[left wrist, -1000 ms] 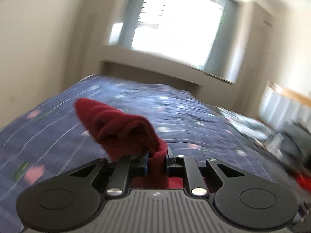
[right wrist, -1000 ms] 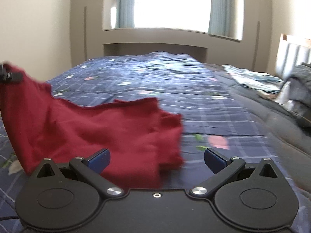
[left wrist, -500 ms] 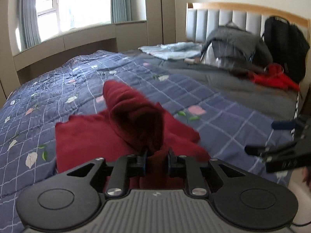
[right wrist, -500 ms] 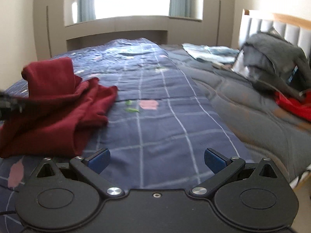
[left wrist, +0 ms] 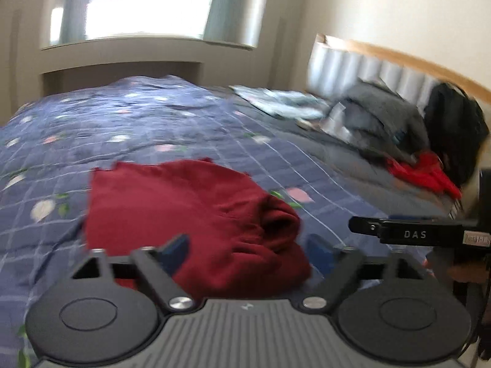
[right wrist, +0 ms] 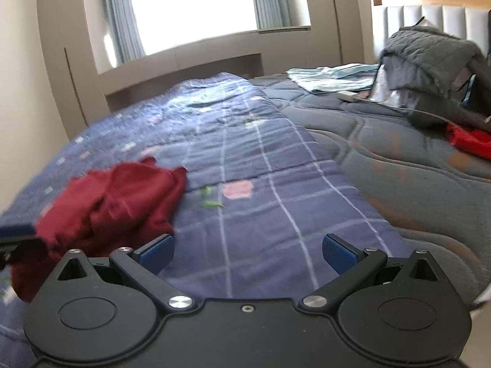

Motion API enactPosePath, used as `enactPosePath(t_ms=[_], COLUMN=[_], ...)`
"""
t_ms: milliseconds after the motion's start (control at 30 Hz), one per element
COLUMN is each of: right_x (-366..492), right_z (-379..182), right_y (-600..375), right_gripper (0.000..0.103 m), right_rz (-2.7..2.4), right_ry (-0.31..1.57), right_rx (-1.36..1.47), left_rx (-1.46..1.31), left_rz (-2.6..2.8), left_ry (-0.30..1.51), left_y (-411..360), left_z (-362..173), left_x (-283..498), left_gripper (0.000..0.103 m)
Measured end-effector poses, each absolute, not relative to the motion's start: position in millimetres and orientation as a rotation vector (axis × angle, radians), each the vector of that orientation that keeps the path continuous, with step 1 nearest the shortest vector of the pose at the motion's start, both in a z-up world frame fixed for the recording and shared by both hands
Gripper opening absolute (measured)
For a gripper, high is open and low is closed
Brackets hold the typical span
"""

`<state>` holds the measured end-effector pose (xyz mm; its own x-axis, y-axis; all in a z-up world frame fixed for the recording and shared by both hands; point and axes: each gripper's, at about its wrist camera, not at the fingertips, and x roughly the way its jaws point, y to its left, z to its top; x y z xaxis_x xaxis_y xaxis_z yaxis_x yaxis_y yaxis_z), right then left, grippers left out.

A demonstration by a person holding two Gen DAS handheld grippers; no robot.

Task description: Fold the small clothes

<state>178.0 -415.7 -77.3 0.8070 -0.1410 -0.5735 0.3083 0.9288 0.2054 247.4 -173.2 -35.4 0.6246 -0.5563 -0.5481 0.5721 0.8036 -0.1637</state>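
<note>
One red garment lies bunched on the quilt, half folded. Our left gripper has just been opening; its jaws stand wide around the near edge, gripping nothing. Our right gripper hangs wide and empty beside it. Next we likely need another fold. Blur hides the layers.

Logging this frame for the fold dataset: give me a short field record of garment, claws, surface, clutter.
garment: dark red garment, lying loosely folded and bunched on the bed
left claw: jaws have just been opening; garment between the pads, not pinched
right claw: open, empty, over bare quilt
surface: blue checked quilt
clutter: grey jacket, bright red cloth near the headboard
</note>
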Motion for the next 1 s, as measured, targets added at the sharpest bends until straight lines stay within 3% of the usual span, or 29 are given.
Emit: enactPosePath(t_ms=[67, 300, 467, 600, 667, 733, 833, 1000], right_x=[191.6, 259.5, 305.9, 324.2, 323.3, 320.1, 317.8, 323.2], right_z=[-74.5, -74.9, -79.4, -89.9, -89.9, -86.5, -75.4, -57.8], right_y=[-417.6, -410.6, -396.7, -391.7, -389.1, -386.5, -387.9, -393.3], right_gripper=[0.103, 0.101, 0.077, 0.041, 0.033, 0.013, 0.001, 0.001], right_rz=[-0.189, 0.007, 0.061, 0.034, 0.037, 0.035, 0.034, -0.004], right_ry=[0.582, 0.601, 0.65, 0.724, 0.714, 0.694, 0.636, 0.563], right_rx=[0.341, 0.492, 0.46, 0.445, 0.432, 0.389, 0.338, 0.257], left_rx=[-0.016, -0.22, -0.367, -0.373, -0.364, -0.349, -0.334, -0.302], left_rz=[-0.588, -0.33, -0.232, -0.215, -0.227, -0.239, -0.252, -0.262], left_ry=[0.613, 0.692, 0.792, 0.822, 0.824, 0.823, 0.806, 0.788], left_y=[-157.6, -103.4, -75.6, -71.9, -74.4, -77.0, -83.5, -90.1], left_z=[-32.3, -41.3, -62.2, -75.0, -76.1, -76.2, -71.4, -67.9], left_x=[248.1, 275.2, 300.2, 305.8, 304.3, 302.2, 299.7, 299.2], left_gripper=[0.103, 0.103, 0.103, 0.103, 0.103, 0.103, 0.103, 0.103])
